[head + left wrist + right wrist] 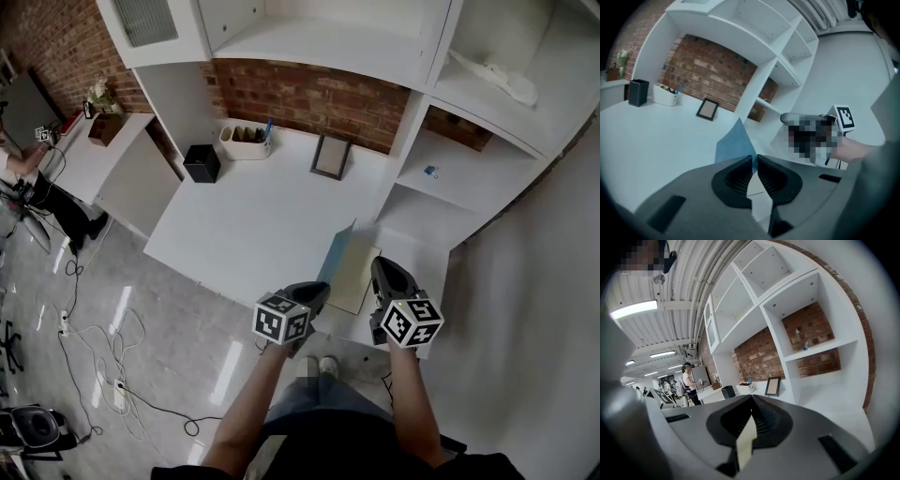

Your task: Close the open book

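Between L tool (753, 158) jaws: book (733, 143) cover, raised.

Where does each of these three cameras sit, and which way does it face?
Head view: on the person's head, looking steeply down at the desk and book; shows both forearms, the left gripper and the right gripper.
Left gripper view: on the left gripper, looking across the desk to the brick wall; its jaws pinch the book's blue cover; the right gripper shows at right.
Right gripper view: on the right gripper, facing the shelves; its jaws are together.
Shared: all three show the picture frame.
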`<move>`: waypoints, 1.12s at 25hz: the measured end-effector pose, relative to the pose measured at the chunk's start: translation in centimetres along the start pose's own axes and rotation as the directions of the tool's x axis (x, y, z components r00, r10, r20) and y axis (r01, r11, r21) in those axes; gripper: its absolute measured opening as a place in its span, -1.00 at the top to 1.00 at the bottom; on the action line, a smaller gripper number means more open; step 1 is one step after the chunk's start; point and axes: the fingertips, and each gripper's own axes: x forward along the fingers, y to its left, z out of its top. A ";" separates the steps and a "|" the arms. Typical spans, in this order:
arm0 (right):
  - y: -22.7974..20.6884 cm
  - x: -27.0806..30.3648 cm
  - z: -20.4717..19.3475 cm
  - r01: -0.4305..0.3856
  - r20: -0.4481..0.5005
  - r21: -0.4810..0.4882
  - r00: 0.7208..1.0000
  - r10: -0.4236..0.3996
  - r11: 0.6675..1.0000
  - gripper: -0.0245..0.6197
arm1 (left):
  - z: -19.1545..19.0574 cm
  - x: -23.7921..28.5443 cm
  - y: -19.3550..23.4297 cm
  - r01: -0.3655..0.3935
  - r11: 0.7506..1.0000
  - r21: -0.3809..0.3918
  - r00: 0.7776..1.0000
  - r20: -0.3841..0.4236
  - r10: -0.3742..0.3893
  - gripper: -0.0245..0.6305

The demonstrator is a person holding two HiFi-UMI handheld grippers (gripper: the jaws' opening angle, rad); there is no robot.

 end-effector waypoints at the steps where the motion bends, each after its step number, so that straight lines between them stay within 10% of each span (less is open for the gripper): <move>1: -0.4 -0.3 0.1 0.009 0.003 0.002 1.000 -0.009 1.000 0.93 | -0.5 0.8 -0.9 0.024 1.000 0.009 0.999 -0.022 -0.024 0.85; 15: -7.5 -7.0 0.1 0.183 0.034 0.046 0.982 -0.185 0.982 0.93 | -9.8 10.0 -4.9 0.135 0.988 0.075 0.911 -0.401 -0.094 0.48; 28: -8.6 -7.8 0.4 0.193 0.040 0.051 0.980 -0.195 0.980 0.93 | -10.9 11.2 -4.8 0.141 0.987 0.071 0.891 -0.444 -0.095 0.47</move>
